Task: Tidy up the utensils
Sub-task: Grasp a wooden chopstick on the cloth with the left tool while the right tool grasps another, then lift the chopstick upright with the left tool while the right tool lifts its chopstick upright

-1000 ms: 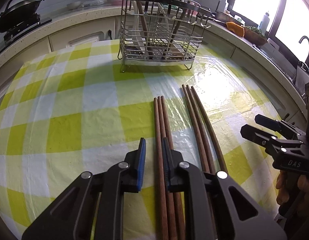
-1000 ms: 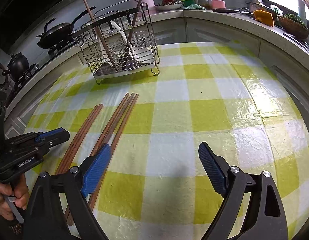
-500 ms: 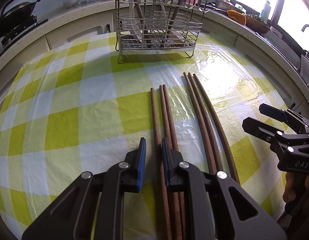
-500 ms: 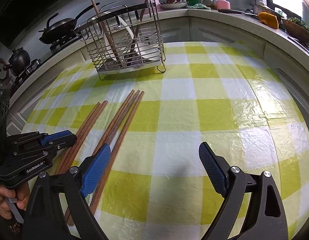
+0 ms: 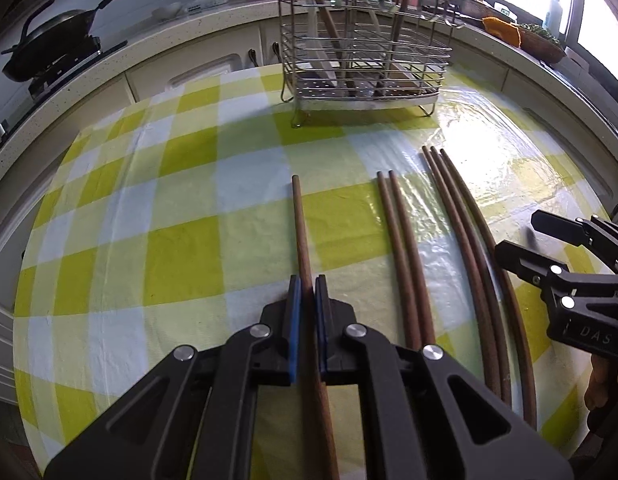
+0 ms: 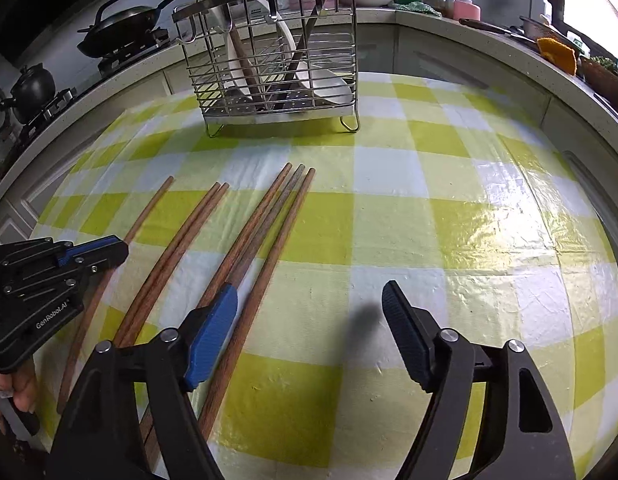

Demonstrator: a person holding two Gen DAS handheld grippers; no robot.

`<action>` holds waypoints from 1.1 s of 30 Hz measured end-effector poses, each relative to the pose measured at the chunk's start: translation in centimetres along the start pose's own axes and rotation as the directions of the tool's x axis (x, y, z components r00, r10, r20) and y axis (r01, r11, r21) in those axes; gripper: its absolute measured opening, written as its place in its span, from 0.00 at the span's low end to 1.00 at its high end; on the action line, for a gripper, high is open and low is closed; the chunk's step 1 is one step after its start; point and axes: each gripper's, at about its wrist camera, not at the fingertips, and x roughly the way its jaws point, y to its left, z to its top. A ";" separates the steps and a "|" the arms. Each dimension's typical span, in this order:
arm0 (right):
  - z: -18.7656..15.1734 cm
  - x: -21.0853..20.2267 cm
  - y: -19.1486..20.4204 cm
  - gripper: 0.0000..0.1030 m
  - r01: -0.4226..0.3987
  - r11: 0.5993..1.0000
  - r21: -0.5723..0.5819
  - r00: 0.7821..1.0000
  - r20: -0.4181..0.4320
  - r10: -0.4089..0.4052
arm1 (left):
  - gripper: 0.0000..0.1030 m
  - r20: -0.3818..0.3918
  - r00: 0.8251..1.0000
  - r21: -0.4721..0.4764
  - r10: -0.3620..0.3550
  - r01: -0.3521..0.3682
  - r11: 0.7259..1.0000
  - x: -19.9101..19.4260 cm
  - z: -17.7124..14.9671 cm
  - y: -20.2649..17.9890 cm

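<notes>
Six wooden chopsticks [image 6: 245,256] on the table, one wire rack [image 6: 273,60], two pans [image 6: 121,28].

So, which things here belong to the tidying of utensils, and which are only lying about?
Belong to the job:
- single chopstick, clamped in the left gripper
- pair of chopsticks
- three long chopsticks
- wire utensil rack
- right gripper, closing beside the long ones, not gripping

Just lying about:
- frying pan
- black kettle
- orange cloth

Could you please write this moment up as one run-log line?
left gripper: shut on single chopstick | right gripper: closing, pads not pressing, over chopstick trio | rack: untouched
</notes>
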 end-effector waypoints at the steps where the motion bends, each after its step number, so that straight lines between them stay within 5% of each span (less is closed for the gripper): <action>1: 0.1 0.2 0.2 0.58 0.004 1.000 -0.002 1.000 -0.004 -0.004 | 0.07 0.000 1.000 -0.008 0.002 -0.002 1.000 0.0 0.0 0.4; 5: 0.4 0.6 1.2 0.54 0.026 0.999 -0.045 1.000 -0.004 -0.026 | 0.07 0.004 1.000 -0.032 0.006 -0.005 0.999 -0.1 -0.1 1.6; 14: 0.1 0.1 0.6 0.24 -0.026 0.994 -0.107 1.000 -0.013 0.025 | 0.07 0.008 1.000 -0.051 -0.004 0.004 0.999 0.0 -0.1 2.2; 33: 0.0 -0.4 -1.5 0.08 -0.071 0.997 -0.041 0.997 -0.029 0.069 | 0.07 0.000 1.000 -0.069 -0.026 0.026 0.997 -0.1 -0.1 2.2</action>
